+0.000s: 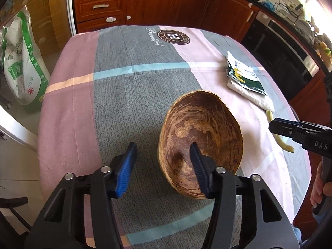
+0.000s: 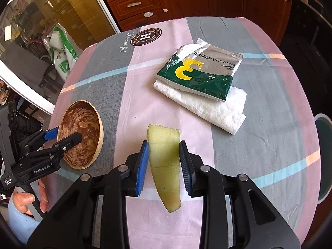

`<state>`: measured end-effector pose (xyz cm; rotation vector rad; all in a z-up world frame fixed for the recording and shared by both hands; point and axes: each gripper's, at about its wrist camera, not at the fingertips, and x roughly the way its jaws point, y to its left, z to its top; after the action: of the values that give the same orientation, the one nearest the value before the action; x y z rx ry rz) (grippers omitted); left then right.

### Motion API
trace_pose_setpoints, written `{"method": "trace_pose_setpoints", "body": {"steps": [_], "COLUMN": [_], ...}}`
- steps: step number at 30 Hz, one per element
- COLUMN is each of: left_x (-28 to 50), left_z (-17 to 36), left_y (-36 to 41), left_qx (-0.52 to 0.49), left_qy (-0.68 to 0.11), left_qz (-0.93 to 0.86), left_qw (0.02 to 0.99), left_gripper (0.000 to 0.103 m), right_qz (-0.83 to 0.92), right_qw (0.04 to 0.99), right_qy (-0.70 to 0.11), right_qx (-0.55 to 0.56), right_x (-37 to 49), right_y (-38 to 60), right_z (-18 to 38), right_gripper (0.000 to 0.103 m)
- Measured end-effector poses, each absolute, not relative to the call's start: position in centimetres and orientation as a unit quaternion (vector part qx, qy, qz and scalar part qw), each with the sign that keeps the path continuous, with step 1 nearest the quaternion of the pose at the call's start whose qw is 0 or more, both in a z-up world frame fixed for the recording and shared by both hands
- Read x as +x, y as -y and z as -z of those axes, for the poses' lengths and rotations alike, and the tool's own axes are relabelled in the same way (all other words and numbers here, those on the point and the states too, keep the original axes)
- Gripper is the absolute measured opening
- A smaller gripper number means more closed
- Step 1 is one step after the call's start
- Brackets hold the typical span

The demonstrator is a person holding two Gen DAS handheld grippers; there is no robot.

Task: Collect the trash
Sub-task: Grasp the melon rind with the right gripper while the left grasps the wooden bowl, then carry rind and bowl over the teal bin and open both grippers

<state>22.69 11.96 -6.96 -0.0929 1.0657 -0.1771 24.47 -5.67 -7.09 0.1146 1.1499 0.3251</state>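
Right gripper (image 2: 164,161) clamped on pale green melon rind (image 2: 165,166) above striped tablecloth (image 2: 259,145), left gripper (image 1: 162,164) astride coconut-shell bowl (image 1: 200,143) rim, pads not pressing, foil wrapper (image 2: 199,74) resting on paper towel (image 2: 217,108) beyond.

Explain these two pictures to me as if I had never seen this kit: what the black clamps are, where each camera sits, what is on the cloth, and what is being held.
There is no robot here. A person holds a hand-operated two-finger gripper in each hand, and a wide-angle camera on each one looks forward along its fingers.

The left wrist view shows the left gripper straddling the rim of a brown coconut-shell bowl: one finger inside, one outside. Whether the pads already press on the rim is unclear.

The right wrist view shows the right gripper closed on a pale green strip of melon rind, lifted above the striped tablecloth.

Also on the cloth lie a torn green and silver foil packet, resting on a folded white paper towel. A bin rim shows beyond the table's right edge.
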Motion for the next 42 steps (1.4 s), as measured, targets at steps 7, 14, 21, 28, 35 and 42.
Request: {"method": "trace_pose_setpoints", "body": {"steps": [7, 14, 21, 28, 35, 42], "left_x": [21.2, 20.1, 19.0, 19.0, 18.9, 19.3], "left_z": [6.2, 3.9, 3.1, 1.5, -0.4, -1.1], "left_y": [-8.9, -5.0, 0.5, 3.7, 6.5, 11.3], "left_qx": [-0.033, -0.007, 0.047, 0.065, 0.077, 0.103], "left_qy": [-0.499, -0.485, -0.481, -0.479, -0.471, -0.469], "left_qz": [0.104, 0.122, 0.145, 0.151, 0.16, 0.184], "left_qw": [0.86, 0.866, 0.863, 0.862, 0.864, 0.858], "left_gripper": [0.015, 0.011, 0.01, 0.01, 0.01, 0.01], "right_qz": [-0.15, -0.146, -0.141, -0.134, -0.122, -0.102], "right_qw": [0.826, 0.833, 0.841, 0.845, 0.849, 0.849], "right_qy": [-0.539, -0.526, -0.509, -0.494, -0.475, -0.46], "right_qx": [0.071, 0.091, 0.12, 0.154, 0.194, 0.238], "right_x": [23.5, 21.9, 20.1, 18.7, 17.5, 16.9], "right_y": [7.3, 9.9, 13.0, 16.8, 21.1, 26.1], "right_z": [6.3, 5.0, 3.9, 3.3, 2.9, 3.4], "right_gripper": [0.029, 0.029, 0.029, 0.029, 0.029, 0.029]}}
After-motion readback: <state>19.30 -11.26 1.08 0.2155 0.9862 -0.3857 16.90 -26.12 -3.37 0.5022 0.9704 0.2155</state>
